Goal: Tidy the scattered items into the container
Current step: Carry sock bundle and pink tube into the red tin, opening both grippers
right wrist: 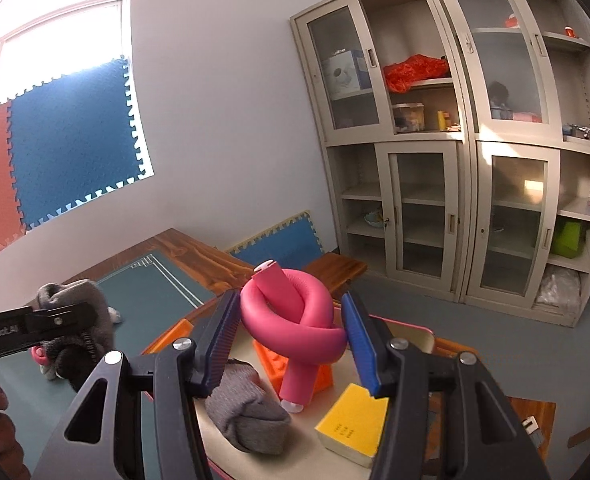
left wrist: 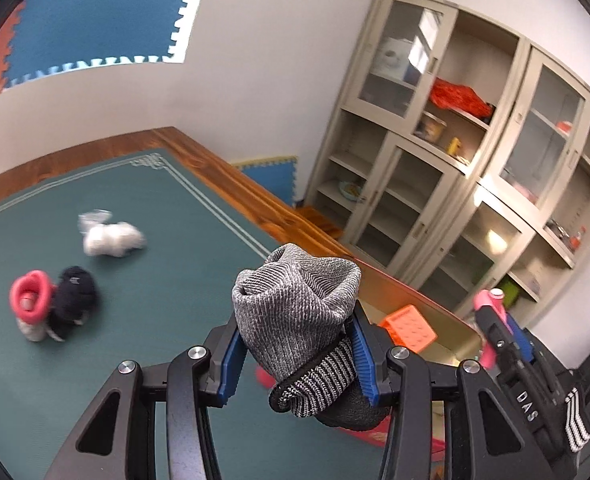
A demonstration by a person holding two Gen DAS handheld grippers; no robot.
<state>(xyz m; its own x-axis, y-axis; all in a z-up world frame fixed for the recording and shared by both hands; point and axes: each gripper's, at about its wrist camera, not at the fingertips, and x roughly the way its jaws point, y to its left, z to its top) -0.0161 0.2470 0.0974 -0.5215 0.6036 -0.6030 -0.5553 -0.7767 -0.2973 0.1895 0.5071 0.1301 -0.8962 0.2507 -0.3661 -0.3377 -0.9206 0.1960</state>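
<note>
left wrist view: the left gripper [left wrist: 295,344] is clamped on a rolled grey sock [left wrist: 295,312], its long axis running up and away from the fingers, open cuff end pointing up. it hangs over the desk mat [left wrist: 167,216] near the desk's right edge. on the mat lie a white sock [left wrist: 111,236], a black sock [left wrist: 73,300] and a pink curler [left wrist: 31,292].

right wrist view: the right gripper [right wrist: 291,340] holds a knotted pink foam curler [right wrist: 291,320], stem pointing down, over the tray [right wrist: 415,340], which holds a grey sock [right wrist: 247,412], an orange block [right wrist: 279,364] and a yellow block [right wrist: 351,420].
</note>
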